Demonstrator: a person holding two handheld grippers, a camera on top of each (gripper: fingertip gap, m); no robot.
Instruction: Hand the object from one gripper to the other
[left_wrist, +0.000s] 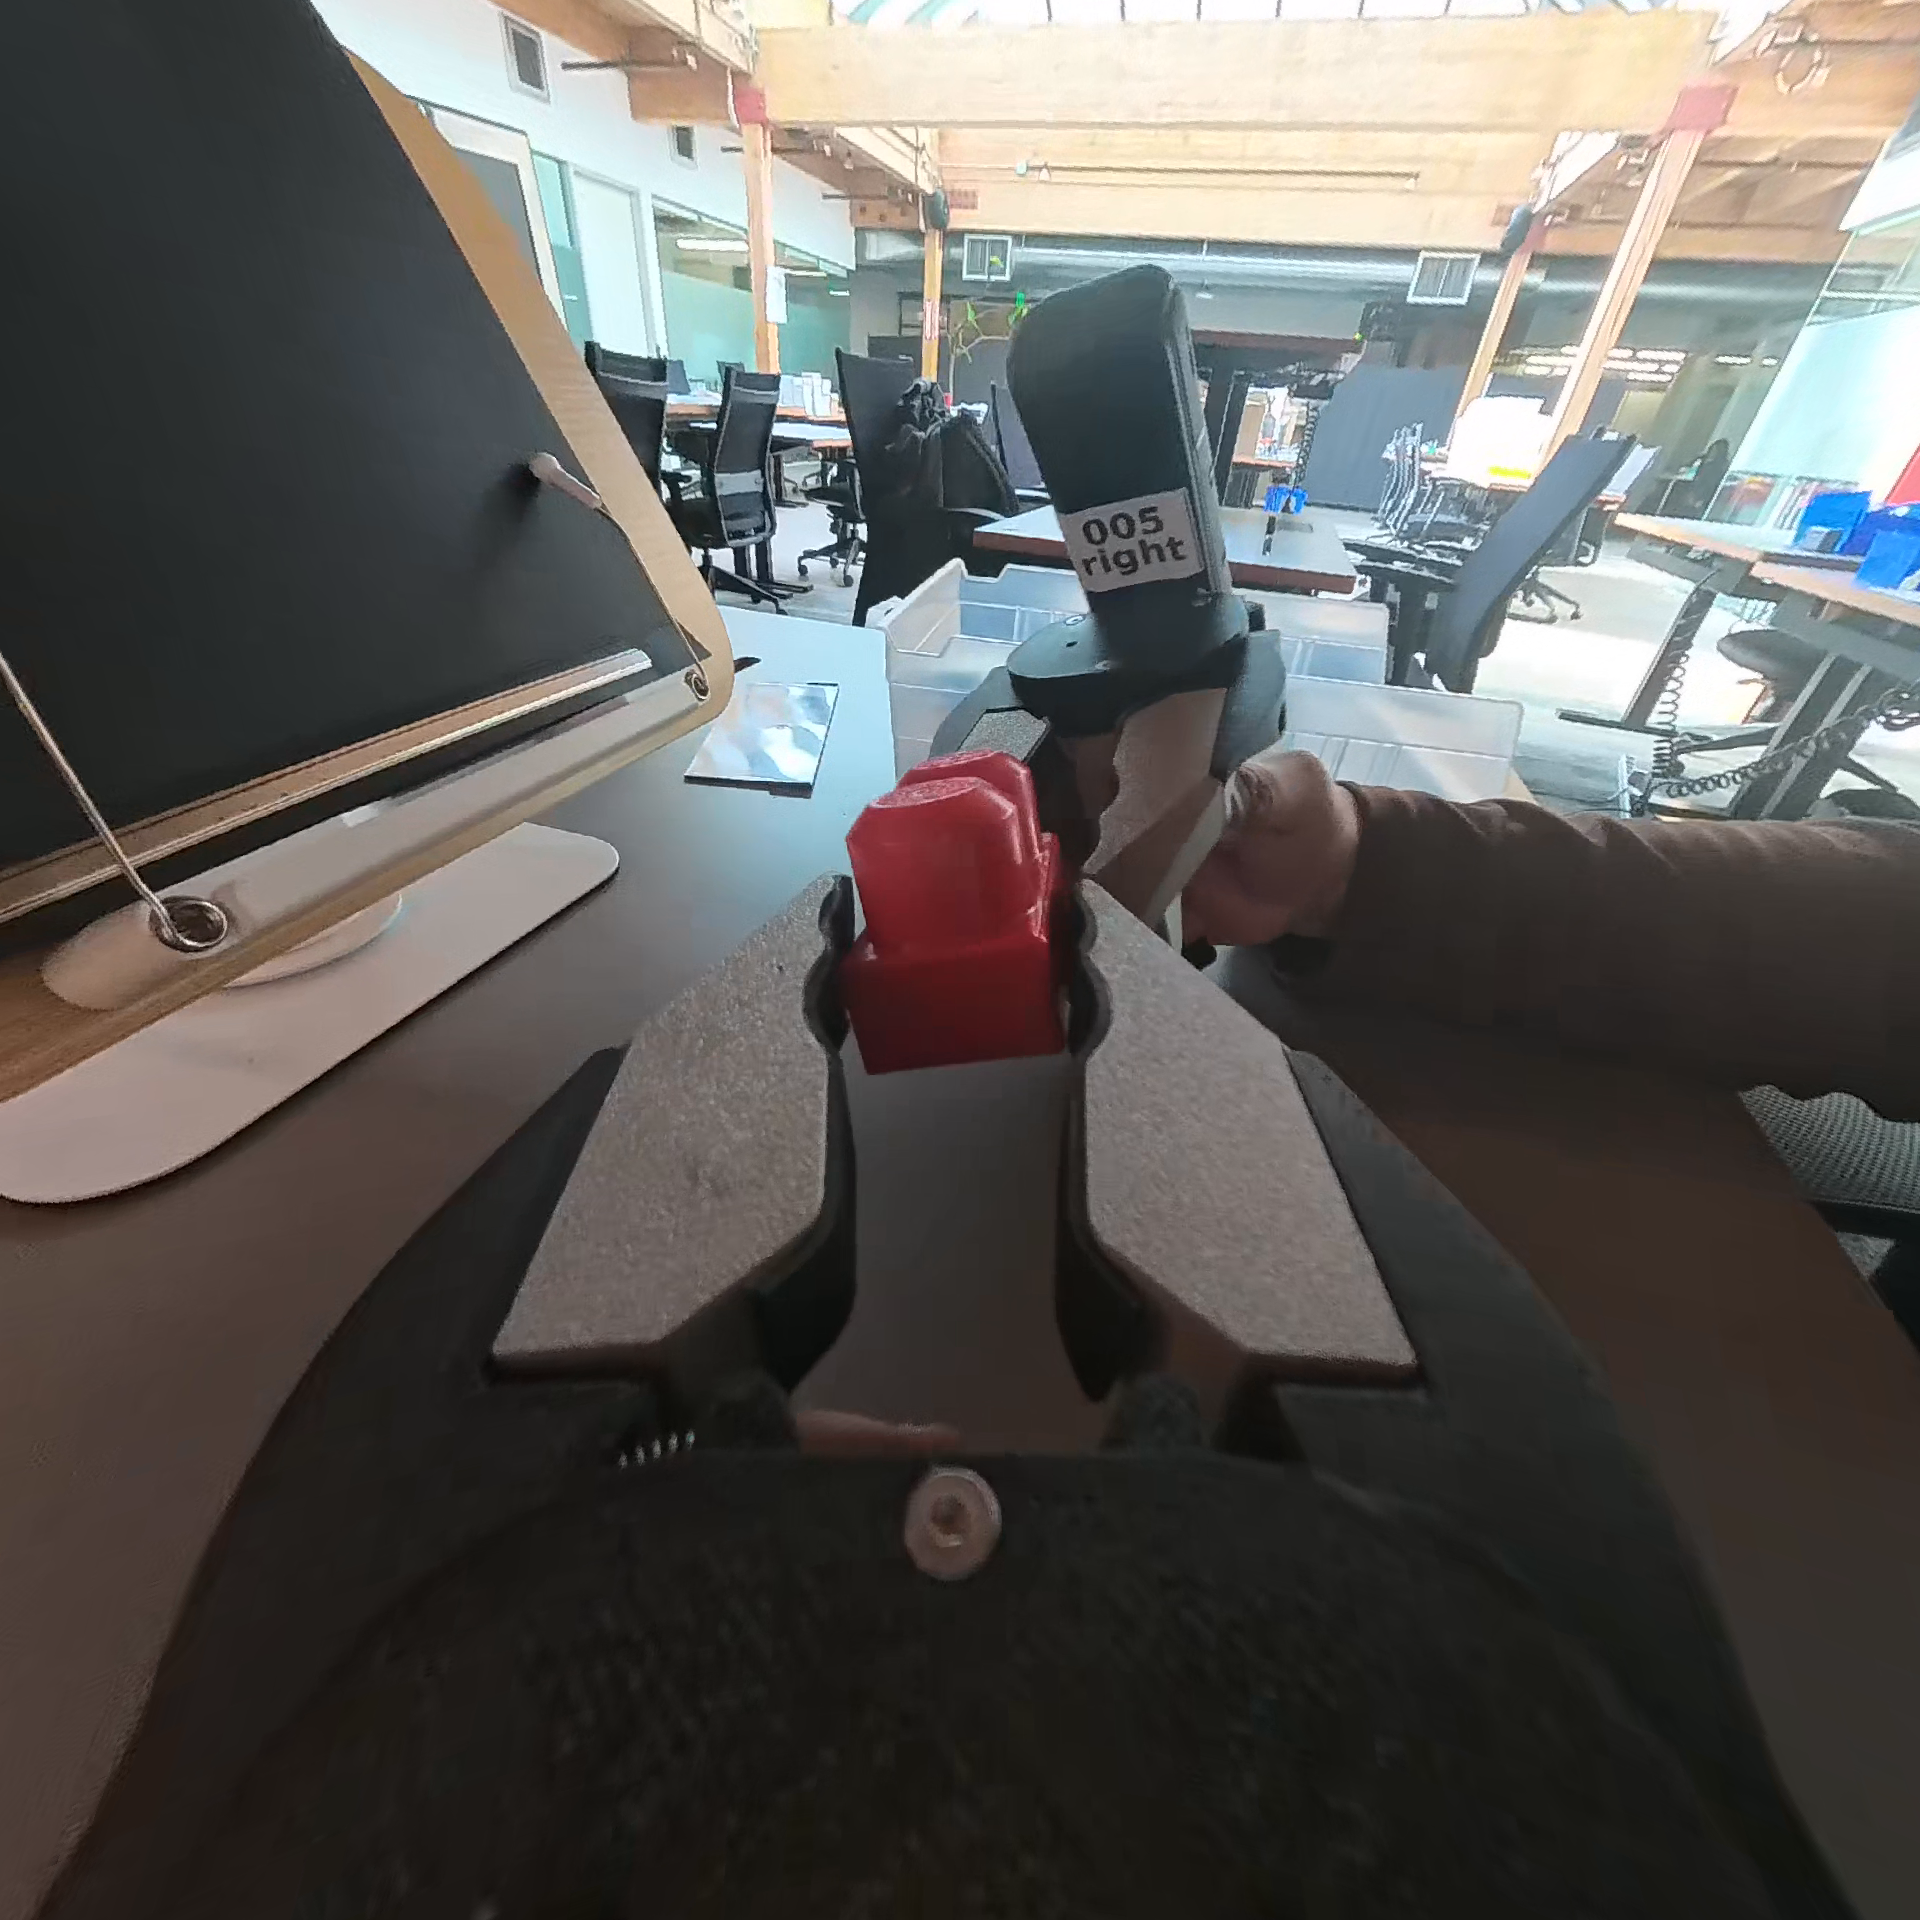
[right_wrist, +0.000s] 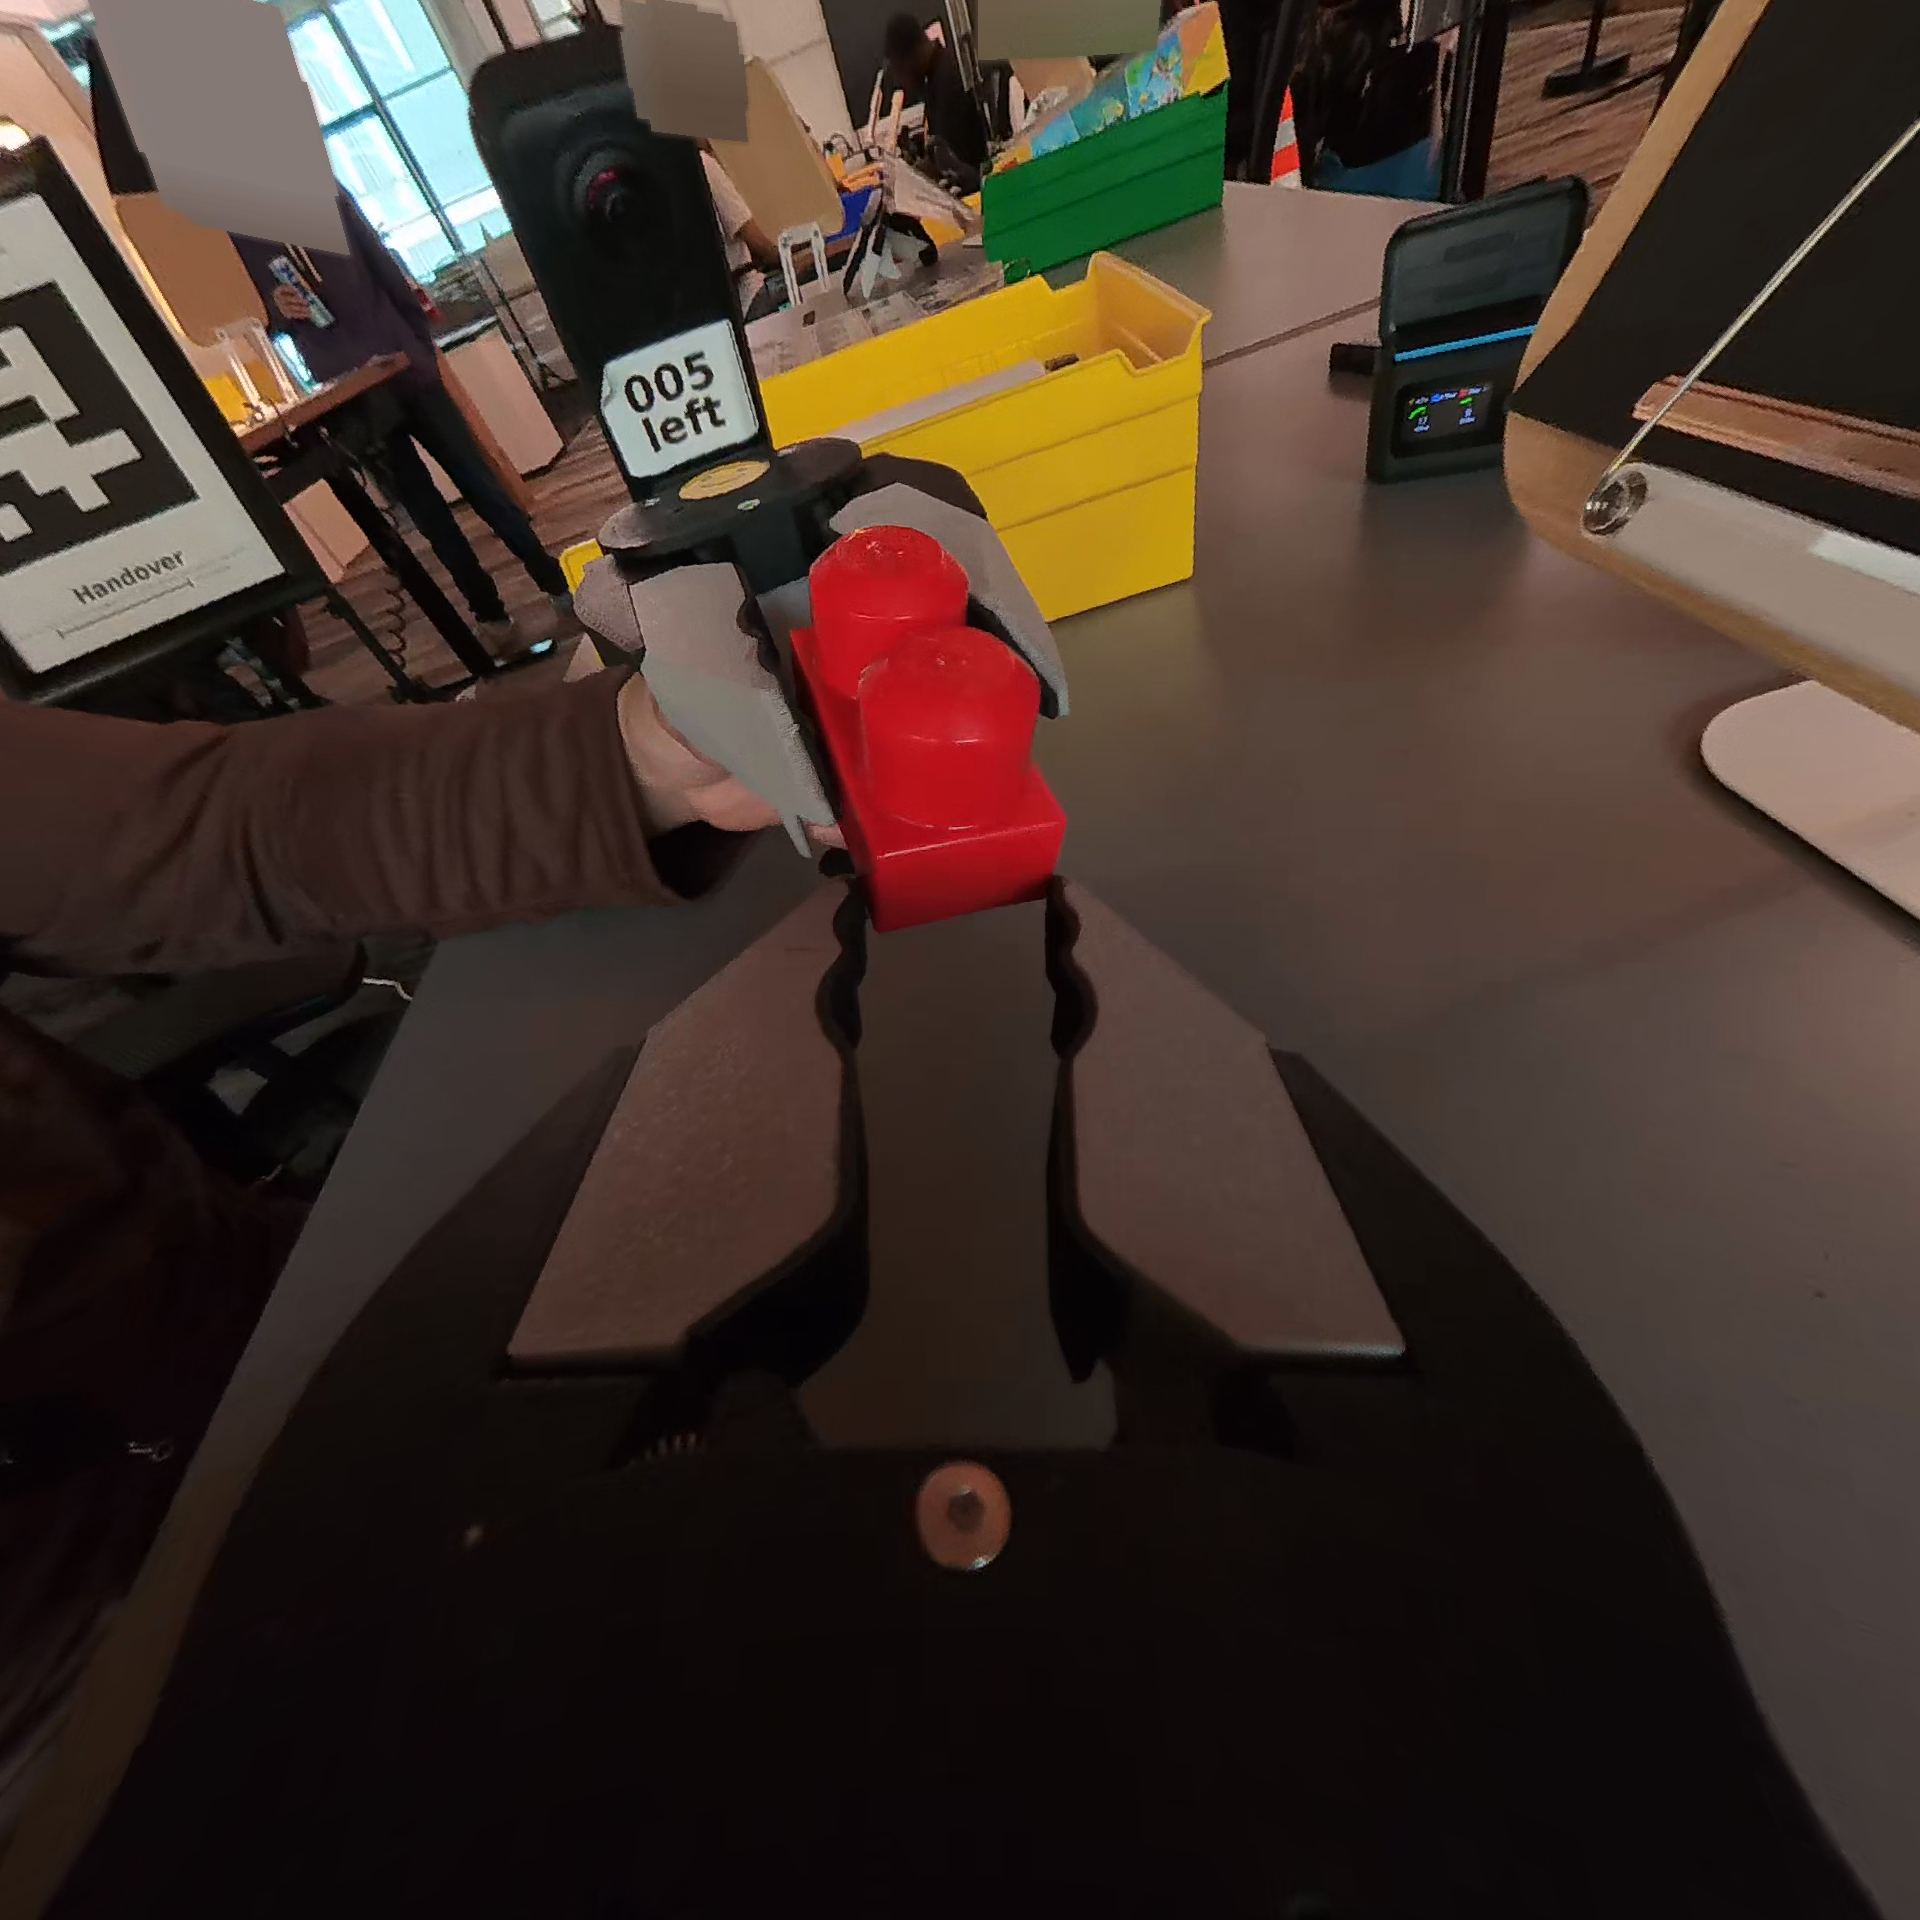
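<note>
Red brick (left_wrist: 951, 925), left tongs (left_wrist: 951, 966) clamped, labelled

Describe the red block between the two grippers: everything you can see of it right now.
The red block is a glossy plastic brick: a rectangular base with two round studs in a row on top. It is held off the dark table, studs up, slightly tilted. The left hand-held gripper is shut on the sides of its base. The right hand-held gripper has its fingertips at the block's near end, seemingly touching the corners; whether it grips is unclear. No damage or markings show.
</note>
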